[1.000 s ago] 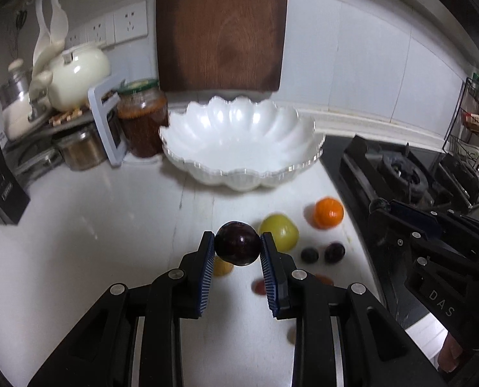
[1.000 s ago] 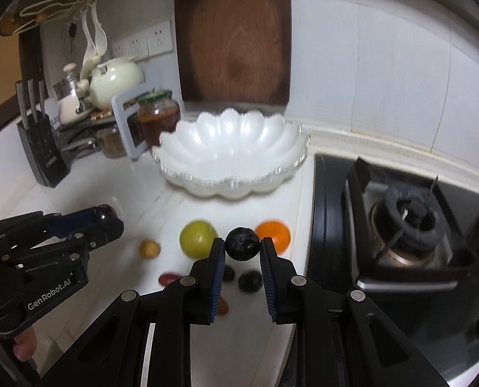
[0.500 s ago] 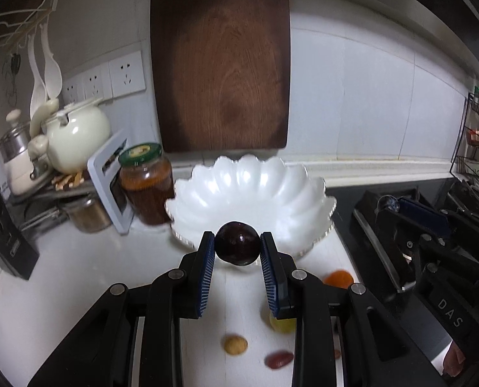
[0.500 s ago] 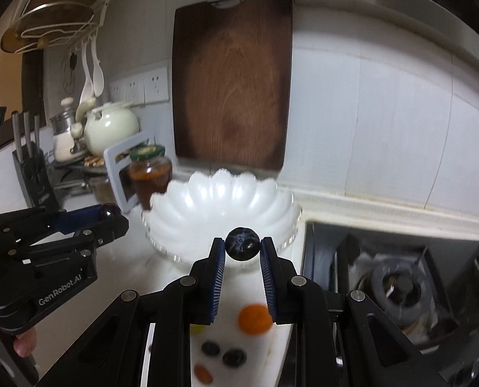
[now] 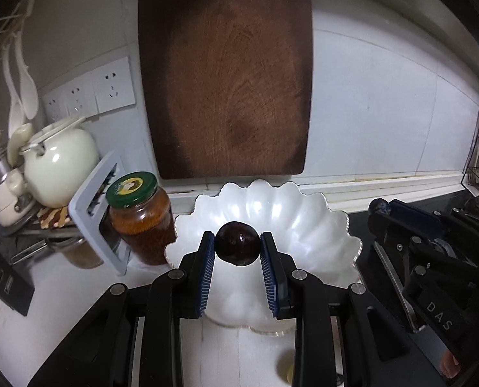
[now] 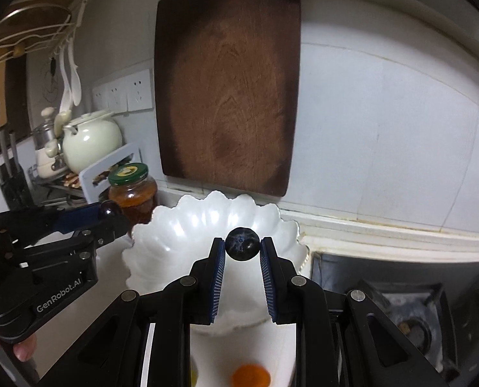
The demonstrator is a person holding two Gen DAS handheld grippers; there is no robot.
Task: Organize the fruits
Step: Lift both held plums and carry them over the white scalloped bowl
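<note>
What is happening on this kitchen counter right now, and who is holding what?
A person works a gripper in each hand, sorting fruit into a white scalloped bowl on the counter. The left gripper is shut on a dark red plum, held in front of the bowl. The right gripper is shut on a dark blue plum, also at the bowl. Neither fruit is released yet, and the visible part of the bowl looks empty. An orange lies on the counter below.

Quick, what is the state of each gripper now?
Left gripper: closed on a dark red plum.
Right gripper: closed on a dark blue fruit.
</note>
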